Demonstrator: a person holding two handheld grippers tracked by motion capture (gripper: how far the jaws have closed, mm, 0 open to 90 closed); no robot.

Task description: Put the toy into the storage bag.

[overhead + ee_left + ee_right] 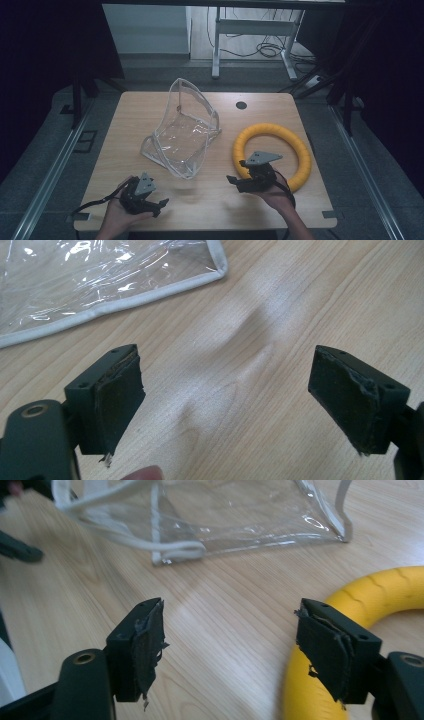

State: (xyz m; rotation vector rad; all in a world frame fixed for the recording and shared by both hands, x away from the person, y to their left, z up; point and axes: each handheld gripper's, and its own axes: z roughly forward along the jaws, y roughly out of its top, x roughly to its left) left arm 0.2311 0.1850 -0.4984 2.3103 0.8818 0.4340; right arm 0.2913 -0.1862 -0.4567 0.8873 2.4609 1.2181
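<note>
The left claw point(161, 204) sits low near the front of the table point(210, 205), held in the person's left hand point(117, 215). Its two black jaws stand wide apart with nothing between them. The right claw point(234, 181) is held in the right hand point(275, 194), jaws spread wide too and holding nothing.

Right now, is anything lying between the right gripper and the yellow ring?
Nothing visible. The right gripper stands open beside the yellow ring, one pad just in front of its near rim. The clear bag lies off to the other side.
</note>
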